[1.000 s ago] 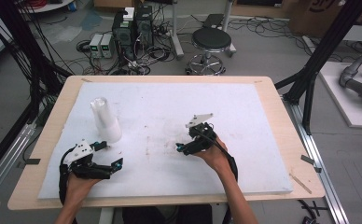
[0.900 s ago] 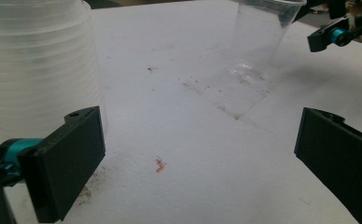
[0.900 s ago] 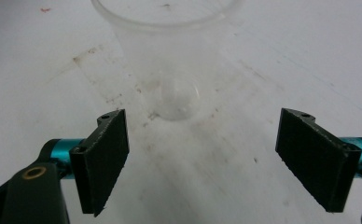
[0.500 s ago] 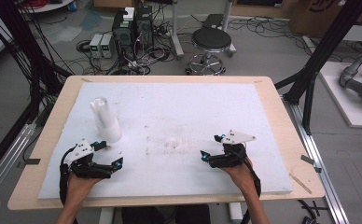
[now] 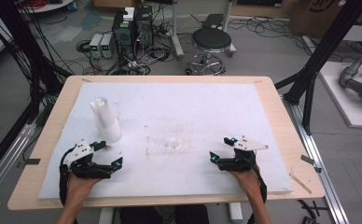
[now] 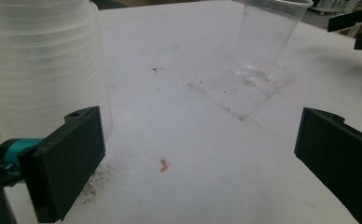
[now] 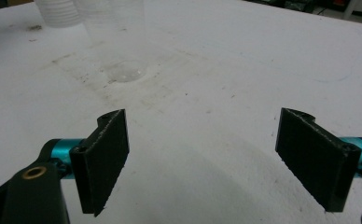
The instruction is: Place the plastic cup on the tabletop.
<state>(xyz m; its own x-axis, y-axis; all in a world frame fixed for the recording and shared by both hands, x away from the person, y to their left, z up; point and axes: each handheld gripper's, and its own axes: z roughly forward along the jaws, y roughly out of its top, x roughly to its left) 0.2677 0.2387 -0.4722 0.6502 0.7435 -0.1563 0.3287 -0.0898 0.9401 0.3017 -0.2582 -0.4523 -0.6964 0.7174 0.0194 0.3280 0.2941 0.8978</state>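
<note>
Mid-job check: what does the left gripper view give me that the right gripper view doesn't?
Left gripper view: a small red speck on the white foam board, the single clear plastic cup with its rim, the right gripper far off, and the left gripper open. Right gripper view: the right gripper's black fingers close up, spread over bare board. Both: the upright clear cup and the stack of translucent plastic cups, near in the left gripper view, distant in the right.
</note>
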